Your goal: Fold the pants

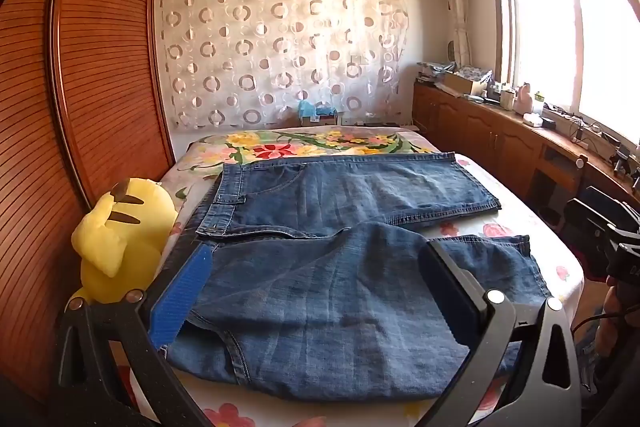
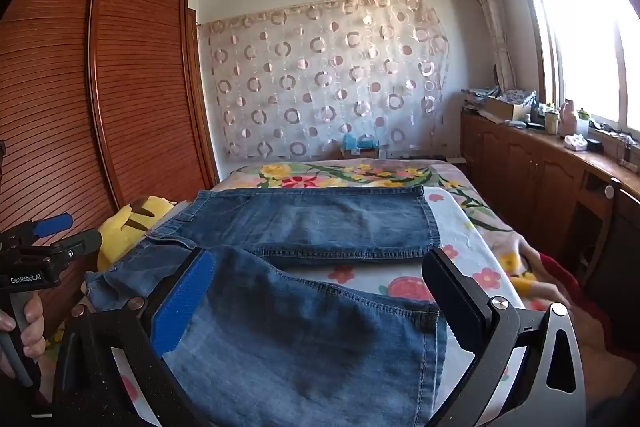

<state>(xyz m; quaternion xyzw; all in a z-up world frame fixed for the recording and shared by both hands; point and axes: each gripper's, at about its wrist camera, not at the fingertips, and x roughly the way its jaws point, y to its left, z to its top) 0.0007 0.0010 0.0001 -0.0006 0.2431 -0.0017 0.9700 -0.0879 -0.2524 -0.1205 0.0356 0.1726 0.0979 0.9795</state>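
Covering most of the frame in both views, the bed with the floral-print sheet (image 1: 500,227) carries the blue denim pants (image 1: 320,267), spread flat with the waistband toward the left of the frame and the 2 legs running to the right. The far leg lies straight across the middle of the picture; the near leg angles toward the lower right, its hem near the bed's edge. At the left edge, a yellow plush toy (image 1: 120,243) sits just beside the waistband, against the slatted wooden wardrobe (image 1: 100,67).

No fold has been made, so the work looks to be at its first step: reaching for the cloth. The left tool (image 1: 316,291) hangs over the seat and upper near leg with its jaws spread wide and nothing between them. The right tool (image 2: 320,299) hovers over the near leg toward its hem, equally wide and empty.

Judging from this, the next move calls for both tools to drop to the near leg's edge, pinch the denim at waist and hem, and carry that leg over onto the far one, keeping clear of the plush toy.
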